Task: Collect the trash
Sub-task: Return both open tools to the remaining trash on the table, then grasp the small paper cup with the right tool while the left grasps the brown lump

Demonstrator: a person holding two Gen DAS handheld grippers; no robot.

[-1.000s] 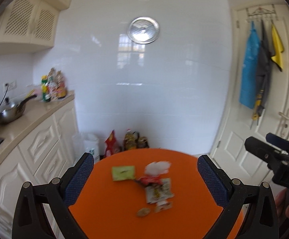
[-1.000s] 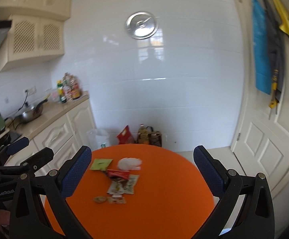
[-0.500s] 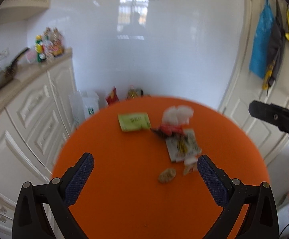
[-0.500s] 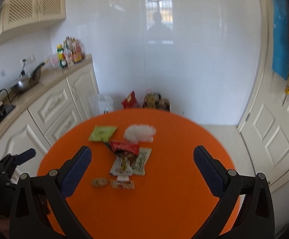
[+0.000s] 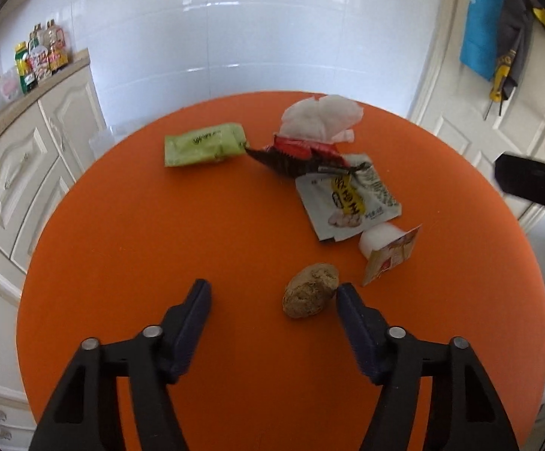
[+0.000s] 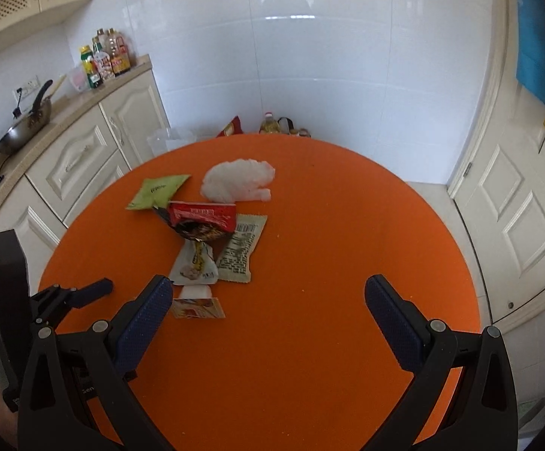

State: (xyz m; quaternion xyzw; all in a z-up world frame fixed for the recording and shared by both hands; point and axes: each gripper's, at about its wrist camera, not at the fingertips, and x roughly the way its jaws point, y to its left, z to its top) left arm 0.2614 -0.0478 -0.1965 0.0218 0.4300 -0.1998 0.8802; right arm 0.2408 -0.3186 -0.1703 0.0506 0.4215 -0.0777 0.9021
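The brown lump point(image 5: 310, 290) lies on the orange table point(image 5: 159, 244) at about 5 o'clock from the wrapper pile point(image 5: 347, 195). It looks light and crumbly; take it gently across its middle. The left hand-held gripper point(image 5: 272, 297) has just been closing around it, not yet pressing; the right hand-held gripper point(image 6: 268, 300) is released. No container for trash is visible.

My round orange table point(image 5: 129, 248) carries a green flat packet point(image 5: 202, 144), crumpled white tissue point(image 5: 321, 115), red-and-black wrapper point(image 5: 295, 154), white snack pouch point(image 5: 347, 197), and brown lump point(image 5: 310, 290).
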